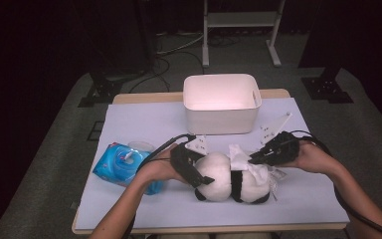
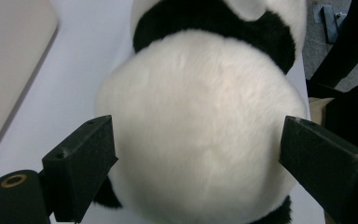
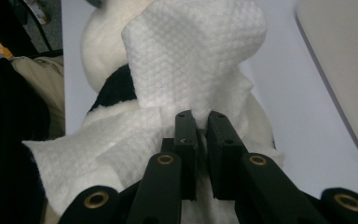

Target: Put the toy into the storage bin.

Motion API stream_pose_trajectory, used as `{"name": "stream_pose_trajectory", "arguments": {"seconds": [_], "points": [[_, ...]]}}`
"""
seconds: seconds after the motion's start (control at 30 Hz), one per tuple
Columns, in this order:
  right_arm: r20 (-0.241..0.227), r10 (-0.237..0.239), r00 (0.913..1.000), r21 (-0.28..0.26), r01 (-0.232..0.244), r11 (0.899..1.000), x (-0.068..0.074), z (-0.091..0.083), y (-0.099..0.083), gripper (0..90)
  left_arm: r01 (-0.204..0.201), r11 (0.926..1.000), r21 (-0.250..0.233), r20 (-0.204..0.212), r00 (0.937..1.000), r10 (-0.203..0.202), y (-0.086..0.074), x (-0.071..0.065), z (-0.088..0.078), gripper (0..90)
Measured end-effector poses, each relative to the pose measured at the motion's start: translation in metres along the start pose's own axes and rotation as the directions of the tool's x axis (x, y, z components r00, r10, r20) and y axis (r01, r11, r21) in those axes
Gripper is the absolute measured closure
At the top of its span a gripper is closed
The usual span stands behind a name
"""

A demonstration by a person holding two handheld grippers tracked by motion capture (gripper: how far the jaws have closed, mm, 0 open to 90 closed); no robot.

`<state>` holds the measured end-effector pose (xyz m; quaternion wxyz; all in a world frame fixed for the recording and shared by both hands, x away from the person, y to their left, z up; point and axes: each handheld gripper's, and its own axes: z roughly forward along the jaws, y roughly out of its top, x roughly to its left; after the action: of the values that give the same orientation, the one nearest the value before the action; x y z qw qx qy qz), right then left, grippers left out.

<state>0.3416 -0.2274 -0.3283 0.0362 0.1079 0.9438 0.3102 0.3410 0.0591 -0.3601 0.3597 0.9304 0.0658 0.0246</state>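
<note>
Plush panda [image 1: 229, 179] lies on its side on the white table cover [image 1: 144, 119], lower centre of the high view, head end toward the left gripper [image 1: 201, 178].

Left gripper: comes in from lower left of the high view. In the left gripper view its jaws stand wide, one at lower left and one at lower right of the frame, with the panda's [image 2: 200, 130] round white part between them. Both pads sit right at the fur on either side; it reads as a grip across the plush, though how hard they press I can't tell.

Right gripper [image 1: 254, 158]: comes in from the right of the high view, tips over the panda's black-and-white midsection. In the right gripper view the right gripper's [image 3: 201, 122] jaws are nearly pressed together, pinching a white textured wipe [image 3: 191, 60]. The wipe bunches above the jaw tips and drapes down to the lower left of that frame, lying on the panda's [image 3: 103, 46] fur. In the high view the wipe [image 1: 239, 158] shows as a crumpled white patch on top of the panda, just left of the jaw tips.

Other items: blue wipe pack [image 1: 122, 163] at centre left of the high view, just behind the left hand. White bin [image 1: 222, 115] at upper centre, well apart from the panda.
</note>
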Motion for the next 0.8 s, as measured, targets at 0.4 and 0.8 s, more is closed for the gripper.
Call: {"name": "stream_pose_trajectory", "arguments": {"seconds": [0.4,0.8], "points": [[0.030,0.074,0.9968,0.003,-0.074,0.997,-0.008,-0.023,-0.034,82.1,0.012,0.9998,-0.017,0.045,0.9989,-0.011,-0.005,-0.007,0.016,13.6],[0.022,0.044,0.9988,0.018,-0.045,0.999,-0.014,-0.014,-0.014,81.9,0.001,0.9999,-0.013,0.068,0.9977,0.000,-0.001,-0.013,0.023,13.7]]}}
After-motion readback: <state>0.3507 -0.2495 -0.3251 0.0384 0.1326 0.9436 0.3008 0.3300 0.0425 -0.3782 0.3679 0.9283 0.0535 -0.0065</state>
